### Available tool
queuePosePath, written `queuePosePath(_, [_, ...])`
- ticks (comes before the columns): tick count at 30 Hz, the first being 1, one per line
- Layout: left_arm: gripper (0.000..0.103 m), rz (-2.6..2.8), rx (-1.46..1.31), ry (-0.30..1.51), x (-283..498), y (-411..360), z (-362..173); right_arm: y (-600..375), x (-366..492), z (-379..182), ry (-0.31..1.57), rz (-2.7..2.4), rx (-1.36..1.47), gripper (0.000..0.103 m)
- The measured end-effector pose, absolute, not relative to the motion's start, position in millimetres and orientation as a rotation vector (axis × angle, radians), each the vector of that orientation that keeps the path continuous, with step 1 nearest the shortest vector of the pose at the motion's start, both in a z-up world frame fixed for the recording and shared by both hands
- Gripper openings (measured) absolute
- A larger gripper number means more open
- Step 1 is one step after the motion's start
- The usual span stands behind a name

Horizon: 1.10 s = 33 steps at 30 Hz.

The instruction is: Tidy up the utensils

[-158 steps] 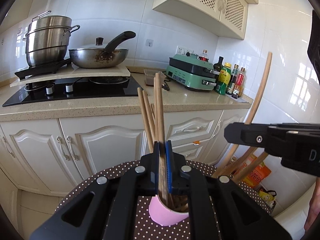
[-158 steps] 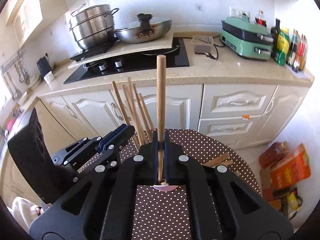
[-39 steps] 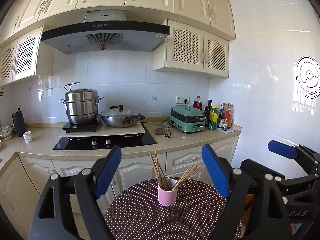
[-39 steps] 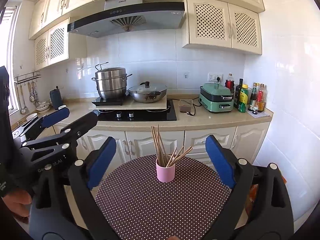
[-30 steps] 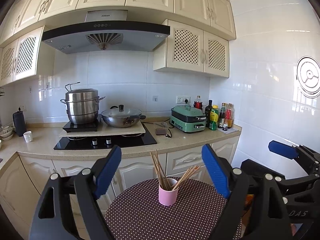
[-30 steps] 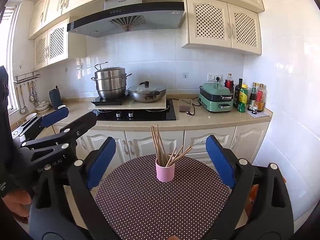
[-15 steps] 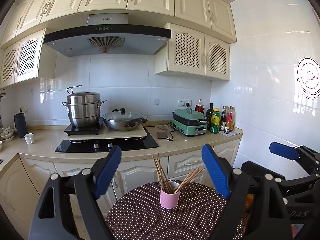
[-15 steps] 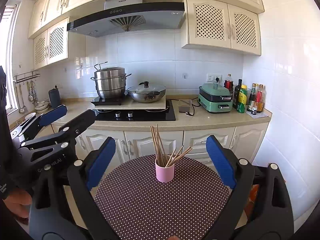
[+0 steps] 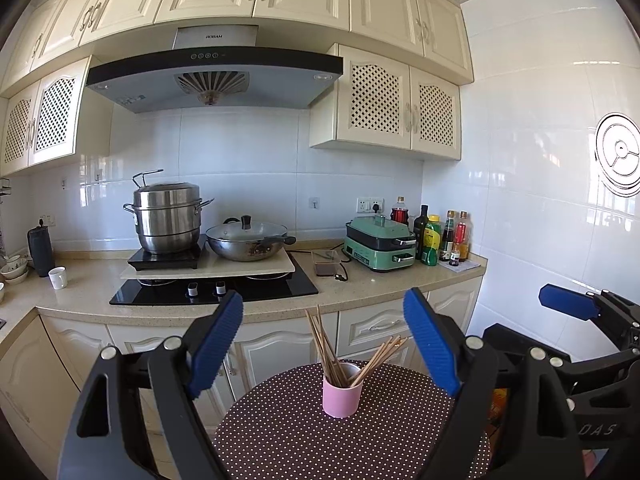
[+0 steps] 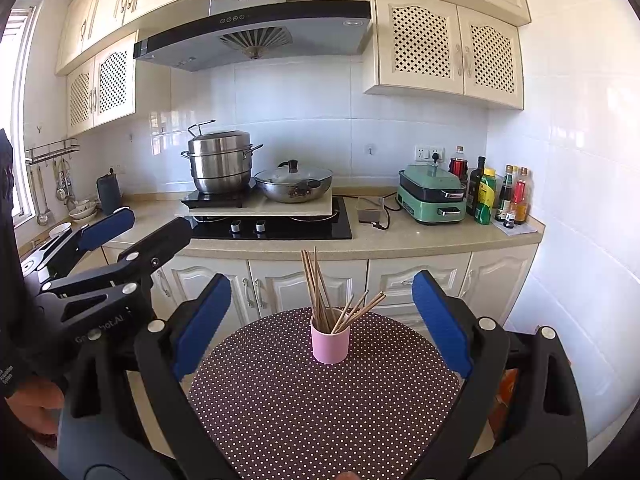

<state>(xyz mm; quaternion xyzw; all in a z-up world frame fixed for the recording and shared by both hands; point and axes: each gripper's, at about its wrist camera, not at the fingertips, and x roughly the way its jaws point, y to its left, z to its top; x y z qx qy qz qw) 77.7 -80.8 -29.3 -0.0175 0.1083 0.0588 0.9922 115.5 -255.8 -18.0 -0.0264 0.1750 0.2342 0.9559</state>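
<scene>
A pink cup (image 9: 342,395) stands on the round brown dotted table (image 9: 280,432) and holds several wooden chopsticks (image 9: 325,350), some upright, some leaning right. It also shows in the right wrist view (image 10: 330,343) with its chopsticks (image 10: 316,290). My left gripper (image 9: 323,344) is open and empty, pulled back from the cup. My right gripper (image 10: 322,320) is open and empty, also back from the cup. The right gripper shows at the right edge of the left wrist view (image 9: 580,320); the left gripper shows at the left of the right wrist view (image 10: 120,240).
Behind the table runs a kitchen counter (image 10: 400,240) with a black hob (image 10: 280,226), a steel steamer pot (image 10: 220,166), a lidded wok (image 10: 294,186), a green electric grill (image 10: 434,194) and sauce bottles (image 10: 496,196). White cabinets (image 10: 304,284) stand below.
Earlier each gripper was shut on a chopstick above the cup; now both are open, empty and drawn well back. Over the last second the views have only shifted slightly.
</scene>
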Motion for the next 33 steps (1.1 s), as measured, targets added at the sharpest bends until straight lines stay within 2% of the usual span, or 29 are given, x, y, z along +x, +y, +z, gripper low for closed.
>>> queuePosePath(33, [0.081, 0.115, -0.039, 0.228, 83.3, -72.2, -31.8, -250.5, 121.5, -21.4, 0.375, 0.477, -0.063, 0.091])
